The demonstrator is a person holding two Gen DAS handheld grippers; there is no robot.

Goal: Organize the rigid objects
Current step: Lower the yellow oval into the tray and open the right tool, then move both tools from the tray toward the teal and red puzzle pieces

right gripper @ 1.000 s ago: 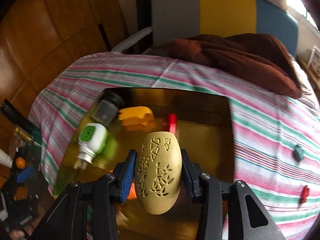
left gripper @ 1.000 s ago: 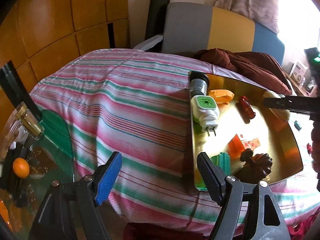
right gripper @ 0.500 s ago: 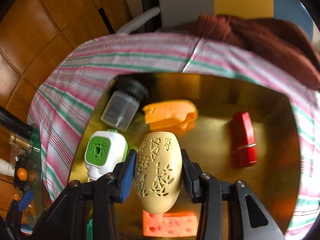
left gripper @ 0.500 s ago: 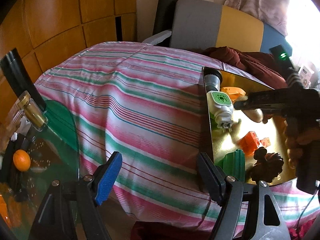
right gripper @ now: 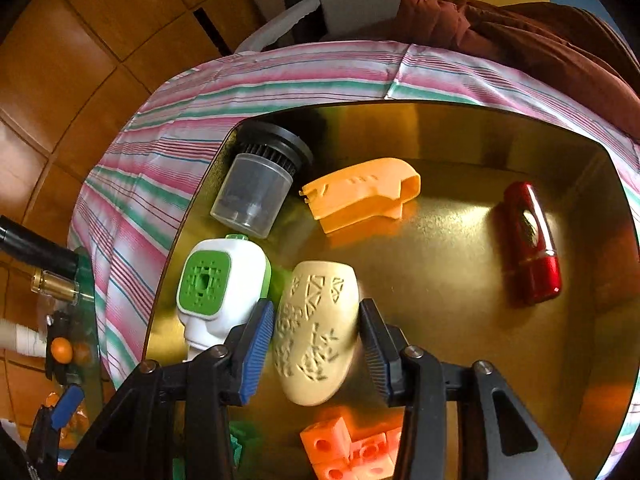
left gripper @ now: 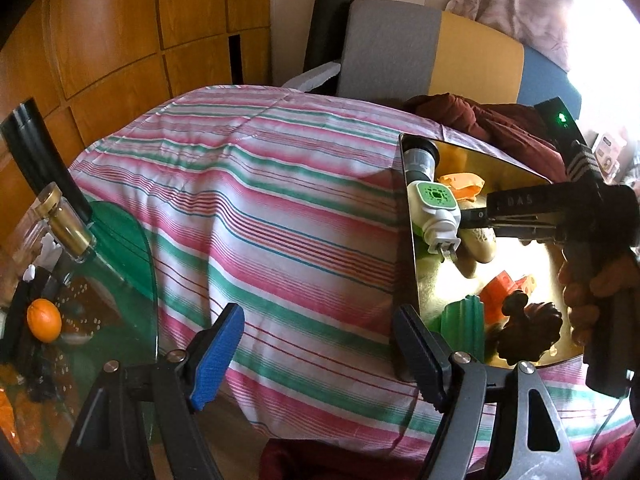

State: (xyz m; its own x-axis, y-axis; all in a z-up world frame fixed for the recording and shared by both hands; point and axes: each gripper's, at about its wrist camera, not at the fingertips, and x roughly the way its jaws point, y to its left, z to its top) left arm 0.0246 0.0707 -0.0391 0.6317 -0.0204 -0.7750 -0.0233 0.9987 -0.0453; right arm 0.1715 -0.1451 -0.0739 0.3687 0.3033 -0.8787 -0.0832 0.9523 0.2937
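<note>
A gold tray (right gripper: 460, 280) lies on the striped bed. In it are a white and green plug-in device (right gripper: 216, 288), a clear canister with a black cap (right gripper: 256, 184), an orange plastic piece (right gripper: 360, 192), a red case (right gripper: 532, 244) and orange cubes (right gripper: 348, 452). My right gripper (right gripper: 316, 340) straddles a beige patterned egg-shaped shell (right gripper: 316, 328) that rests low over the tray; its jaws stand slightly apart from the shell. My left gripper (left gripper: 316, 356) is open and empty above the bedspread, left of the tray (left gripper: 406, 208). The shell (left gripper: 480, 240) and right gripper (left gripper: 476, 216) also show in the left wrist view.
A green ribbed piece (left gripper: 464, 324) and a dark brown carved object (left gripper: 528, 328) sit at the tray's near end. A glass side table (left gripper: 100, 280) with a bottle (left gripper: 64, 228) and an orange (left gripper: 44, 320) stands left. A brown blanket (right gripper: 520, 32) lies behind the tray.
My right gripper lowered the beige shell into the tray next to the plug-in device, and its jaws have widened off the shell. The left gripper stayed open and shifted slightly.
</note>
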